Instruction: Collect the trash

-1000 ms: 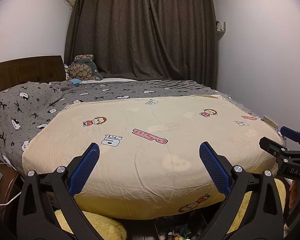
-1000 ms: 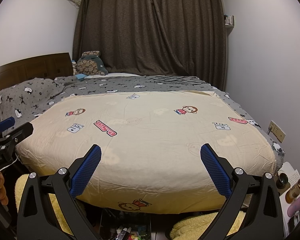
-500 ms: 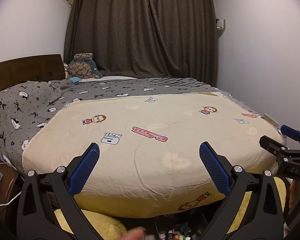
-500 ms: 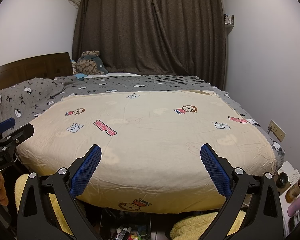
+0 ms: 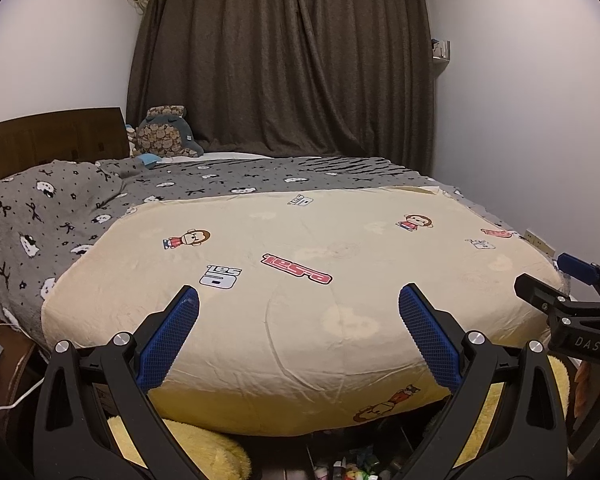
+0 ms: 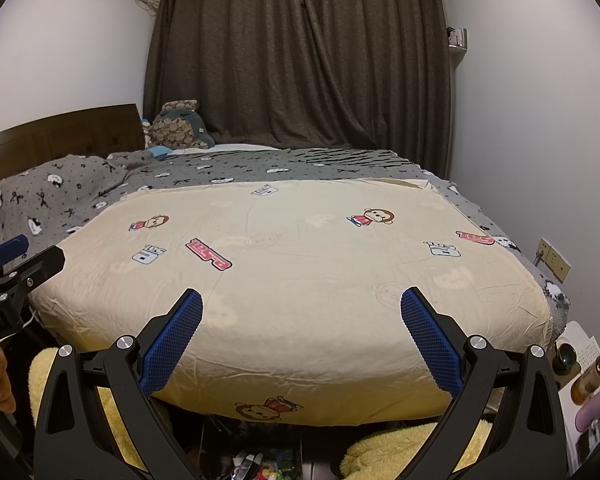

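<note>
Both grippers hang level at the foot of the bed (image 5: 300,300), each with fingers spread wide and nothing between them — left gripper (image 5: 299,312), right gripper (image 6: 301,314). No trash shows on the yellow cover; small clutter (image 6: 256,466) lies on the floor at bottom centre, too blurred to name. Start or finish — I cannot tell which.

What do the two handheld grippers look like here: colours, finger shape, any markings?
Both the left gripper and the right gripper have black angular frames with silver bolt heads and long blue textured pads. Seen from the left wrist camera, the right gripper's body carries white "DAS" lettering. No sleeves or cables on them show.
</note>
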Available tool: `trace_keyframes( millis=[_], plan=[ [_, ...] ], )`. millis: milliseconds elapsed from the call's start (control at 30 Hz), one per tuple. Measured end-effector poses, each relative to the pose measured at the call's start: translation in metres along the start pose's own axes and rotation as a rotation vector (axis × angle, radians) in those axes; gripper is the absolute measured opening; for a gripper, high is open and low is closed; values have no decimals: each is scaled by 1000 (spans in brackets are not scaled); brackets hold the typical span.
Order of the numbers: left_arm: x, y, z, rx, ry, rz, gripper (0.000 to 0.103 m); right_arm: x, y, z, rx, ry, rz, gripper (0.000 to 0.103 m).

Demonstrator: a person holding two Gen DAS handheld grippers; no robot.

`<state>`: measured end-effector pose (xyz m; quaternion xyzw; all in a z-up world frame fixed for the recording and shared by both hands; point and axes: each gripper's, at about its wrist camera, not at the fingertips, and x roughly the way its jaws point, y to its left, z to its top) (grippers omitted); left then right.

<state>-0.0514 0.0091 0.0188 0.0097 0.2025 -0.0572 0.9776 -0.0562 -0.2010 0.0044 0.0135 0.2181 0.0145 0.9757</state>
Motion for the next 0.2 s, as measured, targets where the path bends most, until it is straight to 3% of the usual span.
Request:
trace_keyframes(
  millis=[200],
  plan=[
    [0, 1, 0, 1, -6, 13, 95, 0, 0, -1, 3, -1, -1, 100]
  ],
)
